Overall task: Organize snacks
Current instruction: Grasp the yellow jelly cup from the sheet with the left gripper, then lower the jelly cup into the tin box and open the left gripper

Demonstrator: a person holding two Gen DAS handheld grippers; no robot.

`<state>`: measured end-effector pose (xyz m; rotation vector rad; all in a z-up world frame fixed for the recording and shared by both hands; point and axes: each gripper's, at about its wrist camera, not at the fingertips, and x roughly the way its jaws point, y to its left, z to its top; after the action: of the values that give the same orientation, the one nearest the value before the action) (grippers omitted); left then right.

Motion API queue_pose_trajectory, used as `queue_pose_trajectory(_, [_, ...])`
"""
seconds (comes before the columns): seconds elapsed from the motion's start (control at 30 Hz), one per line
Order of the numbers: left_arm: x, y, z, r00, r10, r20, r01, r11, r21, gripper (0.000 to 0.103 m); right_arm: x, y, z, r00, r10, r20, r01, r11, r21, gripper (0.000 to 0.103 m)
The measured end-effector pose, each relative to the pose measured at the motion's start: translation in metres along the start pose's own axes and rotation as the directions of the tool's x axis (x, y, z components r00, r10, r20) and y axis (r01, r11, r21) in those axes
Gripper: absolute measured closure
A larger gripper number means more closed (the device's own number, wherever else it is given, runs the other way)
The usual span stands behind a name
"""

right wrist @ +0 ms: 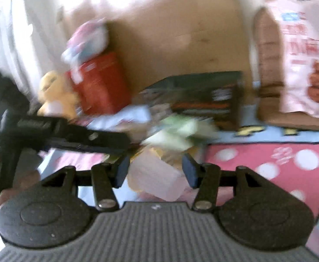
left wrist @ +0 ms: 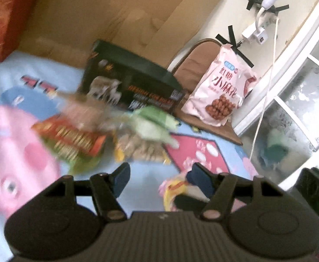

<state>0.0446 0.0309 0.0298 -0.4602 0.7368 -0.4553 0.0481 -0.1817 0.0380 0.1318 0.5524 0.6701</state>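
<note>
Looking along both grippers, we list what we see, by the clock from each view's centre.

Left gripper: we see its fingers spread wide, nothing between them, above the cartoon blanket.

Right gripper: fingers apart too; a pale pink packet lies in the gap, but blur keeps us from telling whether the pads touch it.

Snack pile: at 12 o'clock from the left gripper we find a green packet on a yellow-edged bag, with a red and orange packet at 10 o'clock, all blurred.

Black box: just behind the pile, standing on the blanket against the cardboard sheet.

Pink snack bag: at 2 o'clock in the left view, leaning upright on a brown cushion.

Red box: at 10 o'clock in the right view, beside a yellow plush toy.

Yellow wrapper: touching or just beside the left gripper's right finger.
</note>
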Motion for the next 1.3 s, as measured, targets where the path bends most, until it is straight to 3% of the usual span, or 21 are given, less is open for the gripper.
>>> queue_pose_trajectory(0.13, [-0.016,0.013,-0.020,1.000,0.021,-0.013,-0.021,0.999,-0.044,0.039,0.011,0.039,-0.018,0.999,0.031,-0.031,-0.035,0.992,-0.119,0.048])
queue_pose_trajectory(0.23, [-0.026,0.019,-0.029,1.000,0.014,-0.010,-0.015,0.997,-0.070,0.039,0.011,0.050,-0.024,1.000,-0.008,-0.003,0.007,0.982,-0.188,0.046])
queue_pose_trajectory(0.33, [-0.032,0.020,-0.032,1.000,-0.006,-0.006,0.005,0.997,-0.081,0.039,0.004,0.046,-0.025,1.000,0.010,-0.023,-0.014,0.985,-0.172,0.039])
queue_pose_trajectory(0.4, [-0.031,0.015,-0.033,1.000,-0.024,-0.013,0.023,0.997,-0.080,0.040,-0.003,0.045,-0.032,1.000,-0.006,-0.029,0.001,0.985,-0.174,0.030])
queue_pose_trajectory(0.57, [-0.022,-0.003,-0.042,0.997,-0.058,-0.058,0.055,0.997,-0.050,0.040,-0.013,0.039,-0.043,0.997,-0.039,-0.062,0.030,0.989,-0.147,0.026])
queue_pose_trajectory(0.7, [-0.012,-0.016,-0.054,0.989,-0.077,-0.124,0.074,0.997,-0.025,0.046,-0.016,0.032,-0.055,0.994,-0.030,-0.105,0.017,0.992,-0.122,0.025])
queue_pose_trajectory(0.83, [-0.007,-0.025,-0.067,0.986,-0.048,-0.157,0.052,0.998,0.025,0.056,-0.025,0.037,-0.061,0.994,-0.034,-0.107,0.019,0.990,-0.140,0.026])
queue_pose_trajectory(0.93, [-0.007,-0.024,-0.067,0.987,-0.048,-0.152,0.050,0.999,0.008,0.056,-0.030,0.038,-0.064,0.995,-0.009,-0.100,-0.005,0.990,-0.140,0.040])
queue_pose_trajectory(0.97, [-0.006,-0.024,-0.065,0.988,-0.040,-0.151,0.042,0.999,0.006,0.056,-0.029,0.040,-0.063,0.995,0.002,-0.103,-0.017,0.990,-0.138,0.049])
queue_pose_trajectory(1.13, [-0.012,-0.027,-0.031,0.994,-0.038,-0.099,0.040,0.999,0.027,0.056,-0.022,0.043,-0.047,0.998,-0.013,-0.062,0.003,0.986,-0.168,0.050])
queue_pose_trajectory(1.3, [0.002,-0.036,0.045,1.000,-0.020,-0.012,0.021,0.998,0.066,0.056,-0.005,0.027,0.006,1.000,-0.016,0.027,0.021,0.984,-0.175,0.050])
